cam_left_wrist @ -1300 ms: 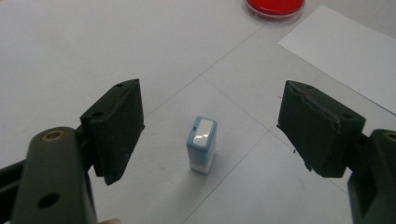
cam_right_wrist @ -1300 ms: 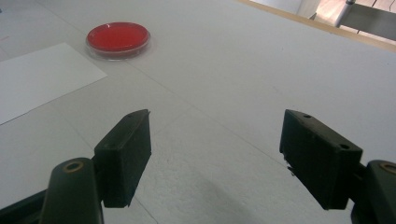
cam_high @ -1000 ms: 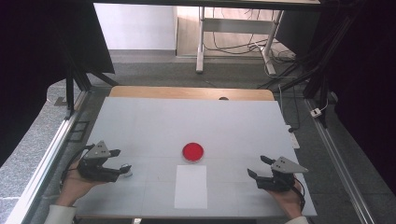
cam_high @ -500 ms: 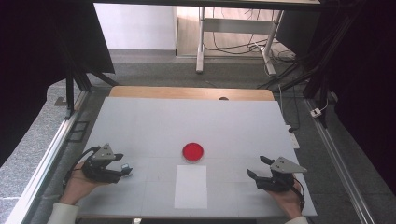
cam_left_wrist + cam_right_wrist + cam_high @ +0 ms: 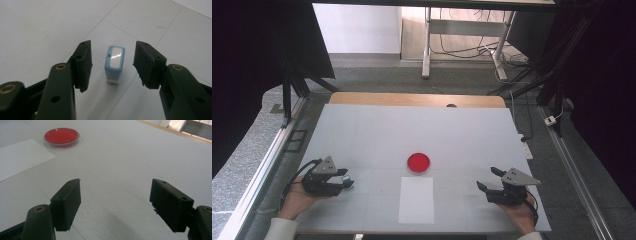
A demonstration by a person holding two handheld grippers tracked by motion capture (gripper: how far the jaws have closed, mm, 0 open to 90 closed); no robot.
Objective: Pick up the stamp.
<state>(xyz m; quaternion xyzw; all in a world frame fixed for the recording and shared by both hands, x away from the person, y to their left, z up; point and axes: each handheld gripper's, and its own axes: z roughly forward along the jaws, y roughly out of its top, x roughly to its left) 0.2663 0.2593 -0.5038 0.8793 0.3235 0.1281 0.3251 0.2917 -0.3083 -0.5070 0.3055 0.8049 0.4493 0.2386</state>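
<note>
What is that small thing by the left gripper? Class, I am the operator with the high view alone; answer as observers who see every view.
Observer: A small blue block with a shiny pale top, standing upright between the jaws of the left gripper.
Operator: Is it gripped?
Observer: Not yet. The jaws have just been closing, but a gap shows on each side of it.
Operator: And the right gripper?
Observer: Its jaws stand open over the table, with nothing between them.

Bright even overhead light on the white table (image 5: 412, 125), dark surroundings, soft shadows, close views slightly blurred
</note>
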